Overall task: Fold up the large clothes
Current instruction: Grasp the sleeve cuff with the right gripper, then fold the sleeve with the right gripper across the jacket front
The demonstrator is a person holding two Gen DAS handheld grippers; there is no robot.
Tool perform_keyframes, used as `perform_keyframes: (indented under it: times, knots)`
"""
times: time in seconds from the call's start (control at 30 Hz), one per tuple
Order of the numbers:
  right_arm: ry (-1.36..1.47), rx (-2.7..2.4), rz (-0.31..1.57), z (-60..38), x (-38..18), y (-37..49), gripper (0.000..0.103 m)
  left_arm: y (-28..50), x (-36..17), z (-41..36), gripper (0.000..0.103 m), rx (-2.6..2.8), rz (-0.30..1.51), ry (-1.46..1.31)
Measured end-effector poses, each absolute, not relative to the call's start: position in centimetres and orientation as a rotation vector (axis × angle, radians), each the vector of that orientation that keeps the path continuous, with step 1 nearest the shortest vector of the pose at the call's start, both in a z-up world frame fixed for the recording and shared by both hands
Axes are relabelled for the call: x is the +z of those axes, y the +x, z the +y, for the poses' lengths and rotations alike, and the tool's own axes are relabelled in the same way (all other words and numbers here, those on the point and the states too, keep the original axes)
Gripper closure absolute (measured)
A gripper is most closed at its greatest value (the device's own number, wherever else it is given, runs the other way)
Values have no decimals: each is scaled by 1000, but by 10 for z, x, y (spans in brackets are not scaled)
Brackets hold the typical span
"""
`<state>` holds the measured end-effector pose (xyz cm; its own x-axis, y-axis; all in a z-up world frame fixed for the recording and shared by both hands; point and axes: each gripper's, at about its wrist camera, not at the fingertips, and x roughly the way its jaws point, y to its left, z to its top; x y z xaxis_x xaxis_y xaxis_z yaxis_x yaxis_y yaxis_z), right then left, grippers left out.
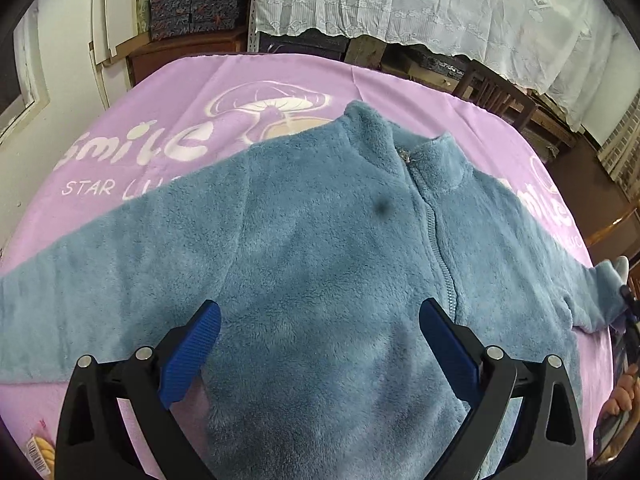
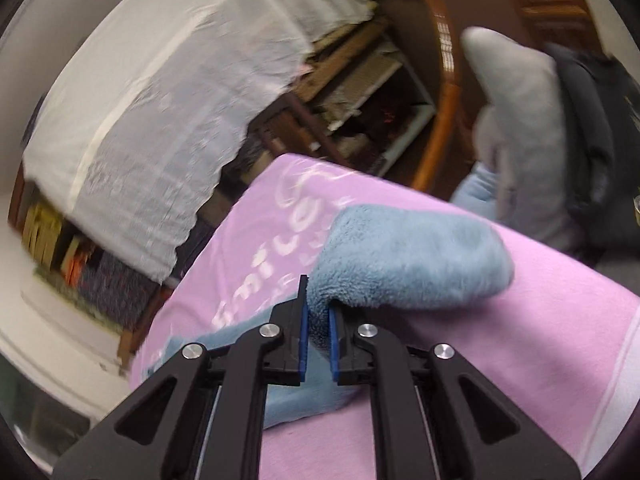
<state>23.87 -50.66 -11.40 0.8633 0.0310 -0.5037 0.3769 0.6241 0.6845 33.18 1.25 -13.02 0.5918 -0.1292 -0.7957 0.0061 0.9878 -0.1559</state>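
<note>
A blue fleece jacket (image 1: 320,248) with a front zip lies face up on a pink blanket (image 1: 192,92), sleeves spread to both sides. My left gripper (image 1: 320,312) hovers over the jacket's chest, open, with nothing between its blue pads. In the right wrist view my right gripper (image 2: 318,312) is shut on the jacket's right sleeve (image 2: 400,256) near the cuff. The sleeve end bulges out past the fingertips, lifted a little off the blanket (image 2: 500,352). The same sleeve end shows at the far right of the left wrist view (image 1: 600,292).
White lace cloth (image 1: 420,4) drapes over shelving behind the table. A wooden chair (image 1: 500,96) stands at the far edge. A grey cushion (image 2: 520,128) and a dark garment lie on rattan furniture to the right. A person's hand (image 1: 624,396) shows at the right edge.
</note>
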Motion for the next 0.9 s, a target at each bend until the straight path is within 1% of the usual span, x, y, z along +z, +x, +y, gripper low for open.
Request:
perform_keyframes:
  times: [0.37, 0.5, 0.53, 0.6, 0.63, 0.67, 0.7, 0.73, 0.77, 0.8, 0.83, 0.87, 0.9]
  knots:
    - [595, 104, 640, -370, -65, 297, 96, 336, -136, 10, 3, -77, 955, -110]
    - [502, 204, 722, -321, -69, 310, 96, 336, -138, 8, 3, -75, 958, -93]
    - [478, 227, 755, -310, -74, 313, 94, 336, -138, 7, 3, -76, 959, -88]
    - [416, 279, 866, -285, -91, 318, 90, 337, -139, 6, 3, -76, 961, -76]
    - [399, 288, 909, -279, -100, 319, 85, 337, -140, 4, 3, -76, 962, -71]
    - [382, 295, 949, -273, -110, 319, 78, 337, -140, 4, 3, -76, 962, -68]
    - [373, 311, 966, -271, -114, 318, 76, 337, -141, 3, 3, -77, 962, -63]
    - [369, 330, 959, -272, -114, 314, 74, 337, -141, 3, 3, -78, 962, -61]
    - [374, 344, 956, -274, -112, 310, 66, 337, -141, 3, 3, -79, 962, -56]
    - [404, 378, 949, -280, -106, 303, 62, 336, -142, 2, 3, -80, 961, -50]
    - [424, 398, 940, -283, -102, 298, 55, 336, -142, 0, 3, -82, 959, -44]
    - [452, 425, 916, -291, -94, 289, 50, 335, -142, -1, 3, -84, 957, -36]
    - [471, 442, 885, -300, -85, 279, 48, 333, -142, -3, 3, -86, 952, -24]
